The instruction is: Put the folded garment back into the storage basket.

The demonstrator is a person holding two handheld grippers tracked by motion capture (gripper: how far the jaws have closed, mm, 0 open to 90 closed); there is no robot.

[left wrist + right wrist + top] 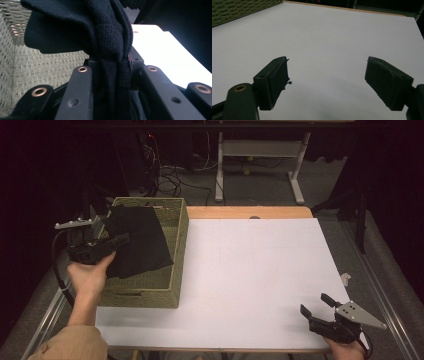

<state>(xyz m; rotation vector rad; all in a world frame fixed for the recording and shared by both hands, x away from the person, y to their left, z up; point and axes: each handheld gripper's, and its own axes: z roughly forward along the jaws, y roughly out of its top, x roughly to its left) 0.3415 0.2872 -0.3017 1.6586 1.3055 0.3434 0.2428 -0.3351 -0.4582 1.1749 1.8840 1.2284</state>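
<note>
Over the basket [172,287], far left | left gripper [107,245] pinching bunched black cloth [137,242] tight | right gripper [320,309] spread, idle near right | tip: probably lift slow so nothing snags the weave

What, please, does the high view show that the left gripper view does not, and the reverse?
High view alone: the whole woven green-brown basket at the table's left, the right gripper with jaws apart at the near right corner, and the floor with a desk frame behind. Left gripper view alone: the close-up pinch, with the black knitted cloth bunched tight between the jaws. Shared: the left gripper holding that cloth over the basket, and the white table sheet.
</note>
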